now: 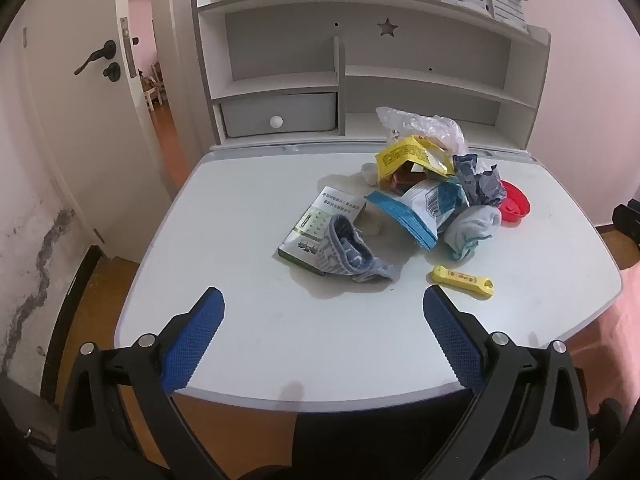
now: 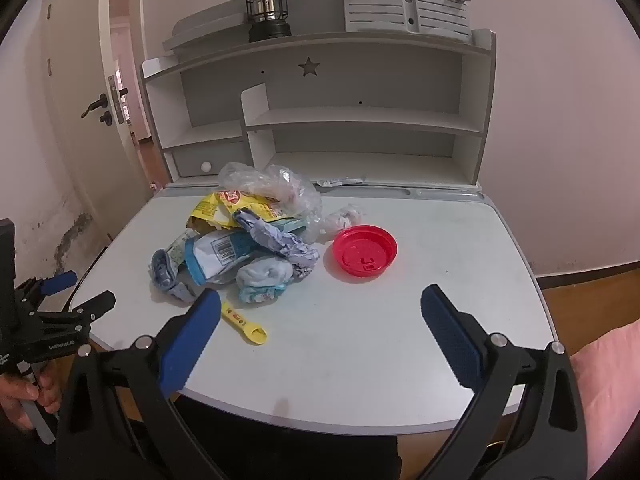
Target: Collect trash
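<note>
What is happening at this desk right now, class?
A person holds two tools over a white desk piled with rubbish. The left hand-held gripper and right hand-held gripper both hang open and empty. The crumpled wrapper pile, round red plastic lid and yellow plastic scoop lie untouched.

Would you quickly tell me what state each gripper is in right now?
Left gripper: open, holding nothing, above the desk's near edge.
Right gripper: open, holding nothing, short of the trash pile.
</note>
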Available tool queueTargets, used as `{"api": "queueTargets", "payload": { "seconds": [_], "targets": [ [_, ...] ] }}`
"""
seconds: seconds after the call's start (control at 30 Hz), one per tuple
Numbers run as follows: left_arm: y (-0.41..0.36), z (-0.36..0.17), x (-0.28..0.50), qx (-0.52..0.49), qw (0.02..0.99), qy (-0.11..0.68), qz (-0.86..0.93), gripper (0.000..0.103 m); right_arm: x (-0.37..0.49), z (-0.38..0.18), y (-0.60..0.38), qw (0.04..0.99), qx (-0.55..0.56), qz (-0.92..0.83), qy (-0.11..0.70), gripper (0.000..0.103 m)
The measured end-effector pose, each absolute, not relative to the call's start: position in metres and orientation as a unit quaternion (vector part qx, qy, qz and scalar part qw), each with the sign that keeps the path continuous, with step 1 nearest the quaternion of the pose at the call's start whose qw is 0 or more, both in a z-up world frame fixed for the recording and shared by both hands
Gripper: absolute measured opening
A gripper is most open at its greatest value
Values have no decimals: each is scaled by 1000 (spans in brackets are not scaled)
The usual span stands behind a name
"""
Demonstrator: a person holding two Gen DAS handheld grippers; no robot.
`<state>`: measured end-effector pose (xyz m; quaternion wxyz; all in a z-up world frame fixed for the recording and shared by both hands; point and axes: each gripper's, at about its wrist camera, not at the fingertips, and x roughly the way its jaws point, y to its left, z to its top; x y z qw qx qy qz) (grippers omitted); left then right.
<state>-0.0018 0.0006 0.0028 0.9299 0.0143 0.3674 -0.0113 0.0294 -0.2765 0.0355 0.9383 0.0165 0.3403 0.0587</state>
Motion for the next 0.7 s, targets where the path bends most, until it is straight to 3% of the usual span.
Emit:
{"api": "queueTargets", "payload": {
  "seconds": [0.7],
  "targets": [
    [-4, 5, -6, 20, 930, 367, -8, 97, 30, 36, -281, 936, 26, 60, 347, 97]
  ]
}}
